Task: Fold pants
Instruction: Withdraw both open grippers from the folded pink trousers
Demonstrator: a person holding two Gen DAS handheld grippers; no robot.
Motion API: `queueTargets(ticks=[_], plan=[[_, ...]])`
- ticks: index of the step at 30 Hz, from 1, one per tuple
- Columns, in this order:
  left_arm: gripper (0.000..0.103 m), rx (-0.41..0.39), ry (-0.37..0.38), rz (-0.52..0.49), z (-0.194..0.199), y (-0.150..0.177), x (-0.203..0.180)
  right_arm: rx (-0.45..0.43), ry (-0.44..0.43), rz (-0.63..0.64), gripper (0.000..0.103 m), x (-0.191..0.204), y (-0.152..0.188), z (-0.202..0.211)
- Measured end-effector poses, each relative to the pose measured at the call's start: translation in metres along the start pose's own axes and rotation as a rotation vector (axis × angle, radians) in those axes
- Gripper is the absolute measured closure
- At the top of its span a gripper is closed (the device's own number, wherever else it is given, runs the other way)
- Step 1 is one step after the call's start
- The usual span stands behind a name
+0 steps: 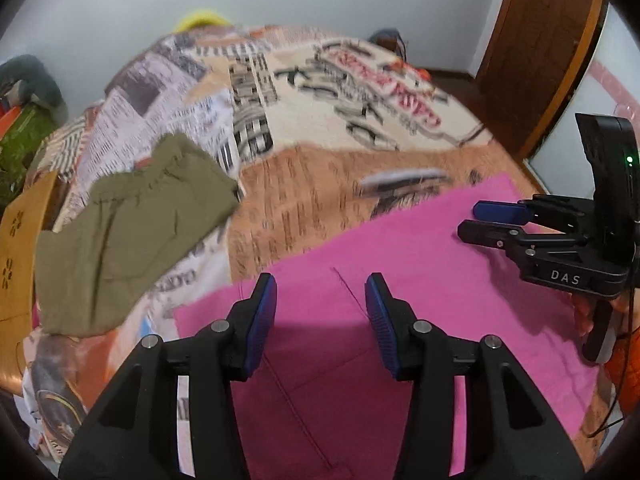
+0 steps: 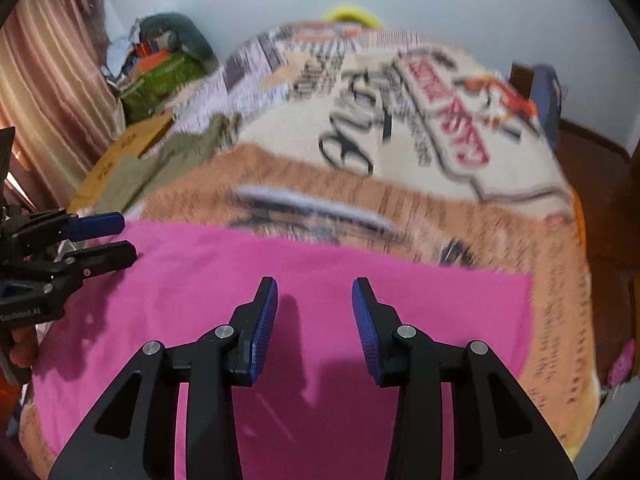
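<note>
Two grippers are hovering over the bed, and neither is holding anything. My left gripper (image 1: 320,300) is standing with its fingers spread wide above the pink pants (image 1: 420,280), nothing between the blue pads. My right gripper (image 2: 315,304) is doing the same, fingers well apart and empty, with pink cloth showing in the gap below.

The pink pants are lying flat on the printed bedspread (image 1: 340,120), directly beneath both grippers and on the near part of the bed. Their long axis is running across my view, left to right, so each hand is sitting over one portion of the length: in the right wrist view the far right edge of the cloth is ending squarely to the right of my right fingers, while my left gripper is showing at the left side of that view, just over the cloth's left portion. A seam line is running away from between my left fingers.

An olive garment (image 1: 132,232) is lying well apart, far to the left on the bedspread, nearer my left hand. Whether it is already folded, I cannot tell.

I judge the coming move to be a downward reach for an edge of the pink cloth, each hand taking its own side.
</note>
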State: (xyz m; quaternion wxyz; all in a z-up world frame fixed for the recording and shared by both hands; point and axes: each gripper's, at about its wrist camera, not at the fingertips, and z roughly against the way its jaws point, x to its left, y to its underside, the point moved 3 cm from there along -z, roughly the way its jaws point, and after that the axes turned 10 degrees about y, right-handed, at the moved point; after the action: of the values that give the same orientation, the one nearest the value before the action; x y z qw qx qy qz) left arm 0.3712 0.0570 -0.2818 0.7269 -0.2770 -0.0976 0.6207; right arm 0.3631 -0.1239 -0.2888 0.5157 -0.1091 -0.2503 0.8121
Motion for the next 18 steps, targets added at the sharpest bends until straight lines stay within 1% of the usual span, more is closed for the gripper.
queueTargets(ticks=[4,8,10,13,18], plan=[[0.056,0.011,0.041,0.022,-0.004,0.003,0.006,-0.001,-0.013,-0.004,0.068,-0.004,0.006,-0.001],[0.056,0.008,0.016,0.015,0.002,0.002,0.002,0.002,0.011,-0.017,0.068,-0.006,0.005,0.012],[0.056,-0.01,0.006,0.012,0.01,0.002,-0.001,-0.017,0.013,-0.014,0.068,-0.004,0.006,0.025],[0.056,-0.048,-0.002,0.012,0.034,0.003,-0.006,-0.048,0.02,-0.014,0.068,-0.003,0.006,0.044],[0.056,-0.112,-0.028,0.001,0.078,0.007,-0.017,-0.137,0.029,-0.003,0.068,0.004,0.008,0.094]])
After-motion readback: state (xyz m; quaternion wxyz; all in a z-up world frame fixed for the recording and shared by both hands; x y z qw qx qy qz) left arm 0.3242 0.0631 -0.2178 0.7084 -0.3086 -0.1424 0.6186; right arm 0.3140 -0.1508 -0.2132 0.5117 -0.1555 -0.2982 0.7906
